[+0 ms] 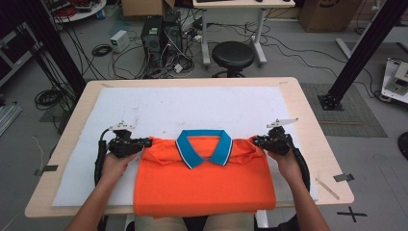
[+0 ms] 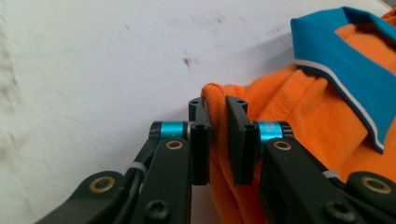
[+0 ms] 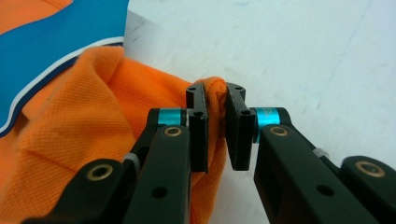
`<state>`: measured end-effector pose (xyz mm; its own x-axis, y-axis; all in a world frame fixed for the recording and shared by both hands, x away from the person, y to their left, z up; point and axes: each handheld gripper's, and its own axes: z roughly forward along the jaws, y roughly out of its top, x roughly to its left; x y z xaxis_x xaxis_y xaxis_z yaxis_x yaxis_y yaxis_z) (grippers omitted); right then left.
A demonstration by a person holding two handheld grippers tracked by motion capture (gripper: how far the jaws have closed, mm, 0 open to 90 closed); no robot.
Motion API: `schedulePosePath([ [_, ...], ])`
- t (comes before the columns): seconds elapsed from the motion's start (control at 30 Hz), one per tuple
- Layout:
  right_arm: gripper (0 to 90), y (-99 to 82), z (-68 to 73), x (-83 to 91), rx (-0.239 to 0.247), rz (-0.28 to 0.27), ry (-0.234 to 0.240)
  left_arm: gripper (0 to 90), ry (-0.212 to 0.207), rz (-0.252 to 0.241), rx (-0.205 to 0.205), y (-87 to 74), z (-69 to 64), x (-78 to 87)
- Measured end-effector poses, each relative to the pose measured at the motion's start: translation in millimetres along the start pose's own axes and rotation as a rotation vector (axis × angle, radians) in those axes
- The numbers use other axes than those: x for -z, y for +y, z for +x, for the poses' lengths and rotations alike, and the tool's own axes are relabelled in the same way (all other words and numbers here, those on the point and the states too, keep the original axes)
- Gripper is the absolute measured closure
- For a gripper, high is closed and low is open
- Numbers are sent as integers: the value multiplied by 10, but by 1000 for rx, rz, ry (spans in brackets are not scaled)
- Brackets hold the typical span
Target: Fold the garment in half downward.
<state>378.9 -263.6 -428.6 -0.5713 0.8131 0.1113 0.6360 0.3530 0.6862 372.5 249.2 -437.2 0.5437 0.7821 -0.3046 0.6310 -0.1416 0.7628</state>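
On the left, my left gripper (image 1: pixel 144 143) has its jaws clamped on a bunched fold at the shoulder corner of the orange polo shirt (image 1: pixel 204 185); in the left gripper view the fabric sits squeezed between the pads, though only a thin ridge of it reaches past them. The shirt lies flat on the white mat (image 1: pixel 192 103) covering the desk (image 1: pixel 308 120), blue collar (image 1: pixel 204 147) toward the far side, hem hanging over the near edge by my lap. On the right, my right gripper (image 1: pixel 257 141) is likewise pinched shut on the opposite shoulder fold, again with only a small bite of cloth. My worry is that both holds are shallow: if I lift or pull outward unevenly, one corner could slip free and the shirt would sag to one side. I may also have caught just the top layer, so the back panel could drag and wrinkle. The overhanging hem could snag on the desk edge.
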Motion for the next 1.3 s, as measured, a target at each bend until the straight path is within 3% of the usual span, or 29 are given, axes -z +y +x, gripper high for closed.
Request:
schedulePosePath([
  [0.2, 816, 188, -163, -105, -49, -30, -39, 803, 26, -40, 20, 273, 126, -133],
  [0.37, 813, 315, -247, -206, -75, -48, -77, 801, 37, -44, 57, 331, 216, -274],
  [0.47, 780, 312, -249, -254, -90, -29, -78, 723, 63, -68, 70, 264, 231, -272],
  [0.5, 710, 303, -236, -248, -88, -19, -83, 614, 58, -78, 83, 246, 244, -252],
  [0.53, 710, 303, -236, -248, -88, -19, -83, 614, 57, -89, 90, 221, 259, -210],
  [0.63, 609, 301, -202, -129, -88, -69, -106, 532, 52, -123, 81, 169, 252, -92],
  [0.73, 596, 274, -162, 22, -96, -123, -94, 502, 27, -155, 43, 94, 193, 16],
  [0.93, 606, 193, -55, 134, -80, -138, -36, 472, -2, -127, -11, 36, 80, -24],
  [1.0, 607, 179, 15, 111, -51, -124, -4, 481, -6, -102, -21, 26, 57, -74],
  [1.1, 607, 167, 108, 97, -24, -121, 9, 589, 0, -81, -44, 4, 21, -137],
  [1.2, 605, 146, 152, 155, -28, -159, 19, 679, 12, -76, -70, -8, -13, -159],
  [1.3, 599, 129, 223, 215, 2, -163, 17, 754, 22, -79, -89, -11, -38, -160],
])
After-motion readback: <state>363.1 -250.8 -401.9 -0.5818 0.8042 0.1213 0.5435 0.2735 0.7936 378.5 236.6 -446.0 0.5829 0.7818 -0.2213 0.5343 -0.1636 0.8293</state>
